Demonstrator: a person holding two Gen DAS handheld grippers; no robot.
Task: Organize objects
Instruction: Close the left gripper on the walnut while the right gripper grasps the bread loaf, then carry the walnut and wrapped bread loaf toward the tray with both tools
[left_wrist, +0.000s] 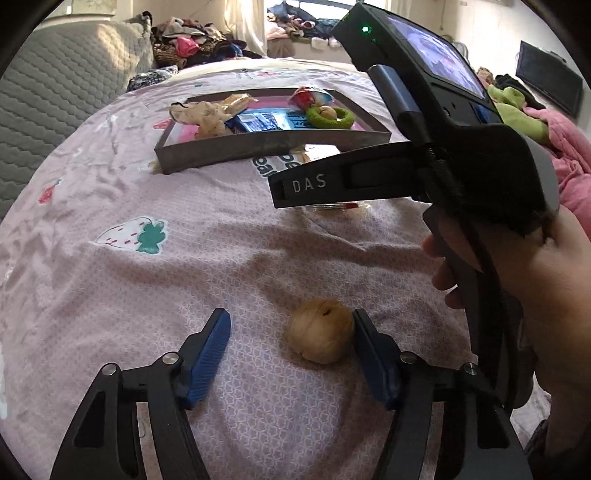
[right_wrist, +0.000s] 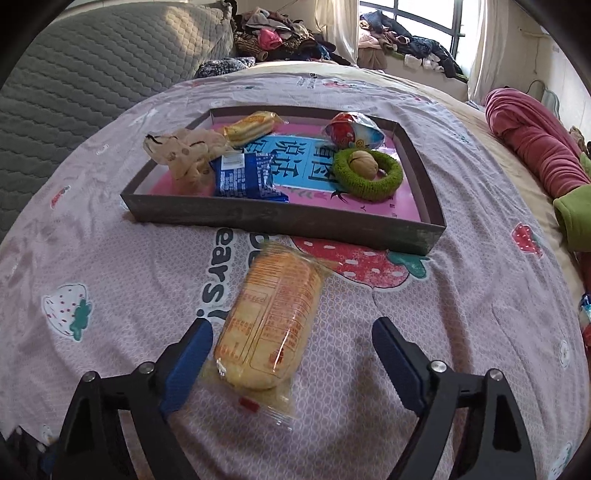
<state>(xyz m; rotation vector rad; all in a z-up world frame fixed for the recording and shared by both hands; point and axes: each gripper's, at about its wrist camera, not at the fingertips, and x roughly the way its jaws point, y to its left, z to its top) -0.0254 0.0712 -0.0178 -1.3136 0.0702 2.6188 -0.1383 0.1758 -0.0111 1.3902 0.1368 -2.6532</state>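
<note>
A tan walnut (left_wrist: 319, 330) lies on the pink strawberry-print sheet between the fingers of my left gripper (left_wrist: 290, 317). It touches the right pad (left_wrist: 373, 354), while the left pad stands well clear, so the jaws are open. In the right wrist view a clear-wrapped pack of yellow biscuits (right_wrist: 273, 317) lies between the fingers of my open right gripper (right_wrist: 291, 325), close to the left pad (right_wrist: 188, 362) and far from the right one. Beyond it sits the shallow grey box tray (right_wrist: 280, 218), also seen in the left wrist view as the tray (left_wrist: 273, 144).
The tray holds a beige spotted cloth (right_wrist: 188, 155), a blue packet (right_wrist: 245, 177), a biscuit pack (right_wrist: 251, 125), a red-and-blue snack bag (right_wrist: 354, 131) and a green ring (right_wrist: 369, 173) around a walnut. A hand (left_wrist: 535, 280) holds the right gripper, one finger (left_wrist: 306, 184) showing. Grey headboard on the left, pink blanket (right_wrist: 532, 140) on the right.
</note>
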